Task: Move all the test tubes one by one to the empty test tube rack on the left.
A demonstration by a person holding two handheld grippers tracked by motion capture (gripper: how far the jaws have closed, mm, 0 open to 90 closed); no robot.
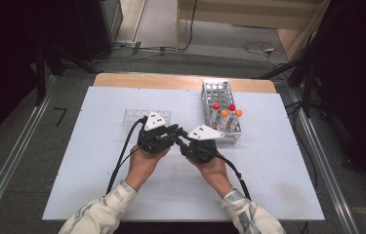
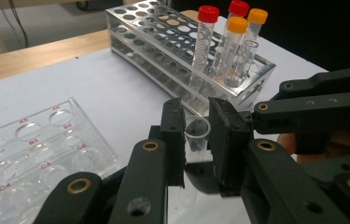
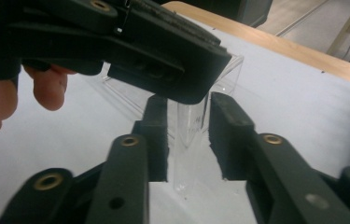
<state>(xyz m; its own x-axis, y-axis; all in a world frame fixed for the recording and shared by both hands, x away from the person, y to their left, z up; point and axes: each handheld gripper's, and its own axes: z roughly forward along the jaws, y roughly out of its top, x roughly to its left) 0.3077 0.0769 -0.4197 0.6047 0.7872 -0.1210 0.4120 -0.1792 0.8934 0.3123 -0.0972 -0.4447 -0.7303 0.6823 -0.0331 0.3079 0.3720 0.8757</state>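
Left gripper view: tongs clamping clear tube

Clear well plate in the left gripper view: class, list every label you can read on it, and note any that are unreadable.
On the clear well plate, in red beside the wells:
"A4"
"A5"
"B4"
"B5"
"B6"
"C4"
"C5"
"C6"
The label by the far corner well is too blurred to read.

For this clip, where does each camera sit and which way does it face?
High view: above the table's near edge, looking forward and down; both forearms enter from below.
Left gripper view: rides the left hand-held gripper, facing the metal rack; its jaws grip an open clear tube.
Right gripper view: rides the right hand-held gripper, facing the table's far edge.
Both gripper views share that tube.
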